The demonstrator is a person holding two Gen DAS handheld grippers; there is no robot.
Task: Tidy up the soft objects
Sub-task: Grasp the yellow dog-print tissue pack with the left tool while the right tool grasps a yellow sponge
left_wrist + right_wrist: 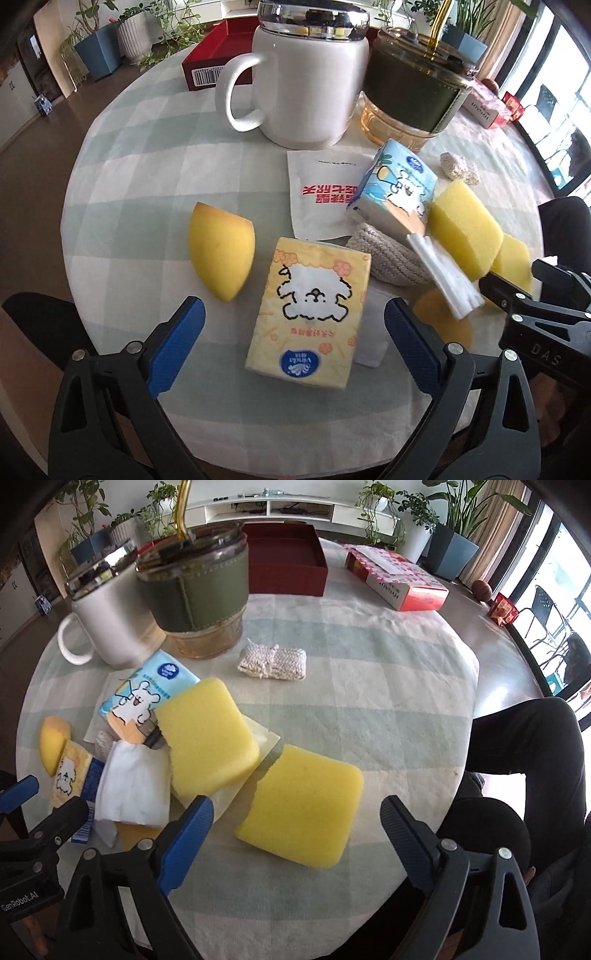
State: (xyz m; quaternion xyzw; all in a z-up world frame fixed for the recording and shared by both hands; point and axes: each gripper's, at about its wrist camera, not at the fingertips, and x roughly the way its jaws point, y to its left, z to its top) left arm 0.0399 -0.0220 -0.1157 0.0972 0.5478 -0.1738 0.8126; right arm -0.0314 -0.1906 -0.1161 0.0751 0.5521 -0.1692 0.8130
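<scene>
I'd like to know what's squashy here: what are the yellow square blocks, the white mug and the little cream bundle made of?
Yellow blocks: likely foam sponge, matte with a fine porous surface and rounded corners. White mug: looks like ceramic or coated metal, smooth satin body with a shiny chrome-like rim; hard, not soft. Cream bundle: seems to be knitted or woven cotton cord, with a visible ribbed weave.

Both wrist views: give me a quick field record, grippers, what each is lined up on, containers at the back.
left gripper: open, holding nothing
left target: yellow tissue pack, flat between the fingers
right gripper: open, holding nothing
right target: near yellow sponge, flat on the checked tablecloth
second sponge: propped on the pile, tilted
blue tissue pack: tilted on the pile
back: white mug, red box
</scene>
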